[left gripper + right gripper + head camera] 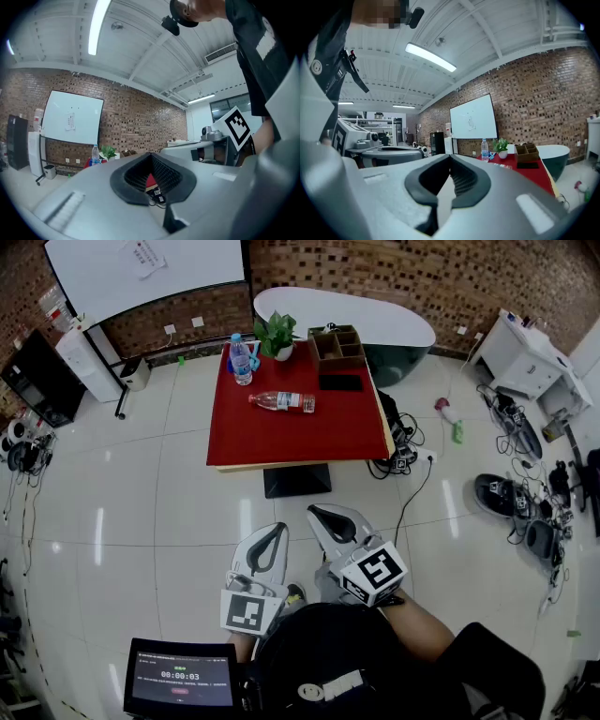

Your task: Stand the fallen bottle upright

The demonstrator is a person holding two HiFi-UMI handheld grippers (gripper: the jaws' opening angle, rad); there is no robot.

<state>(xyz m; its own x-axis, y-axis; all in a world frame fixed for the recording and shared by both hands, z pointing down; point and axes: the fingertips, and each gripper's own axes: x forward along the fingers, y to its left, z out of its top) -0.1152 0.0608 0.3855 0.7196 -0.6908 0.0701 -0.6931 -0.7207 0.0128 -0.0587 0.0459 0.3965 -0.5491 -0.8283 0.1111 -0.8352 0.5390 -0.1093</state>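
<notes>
On the red desk [281,442], well ahead of the person, the fallen bottle [282,401] is lying on its side near the middle, running left to right, its narrower end seemingly pointing left. It is looking like clear thin plastic with a band of label round the belly, so it is probably going to feel light, smooth and a little slippery, giving under a hard squeeze and rolling readily if nudged. How full it is I cannot tell. The belly near the label is offering the best hold, taken across the width, so that tipping it onto its base is staying easy. Going from the left across the desk's far end, an upright bottle [242,359] with a blue label is standing close behind the fallen one, a leafy plant [275,334] is sitting in a small white pot, a boxy wooden organiser [337,346] is showing open compartments, and a flat black slab [340,382] is lying in front of it. Low in the head view, over glossy pale floor tiles, the left tongs [277,527] are resting closed with nothing between them, and the right tongs [313,512] are likewise pressed together and empty, both well apart from the desk.
</notes>
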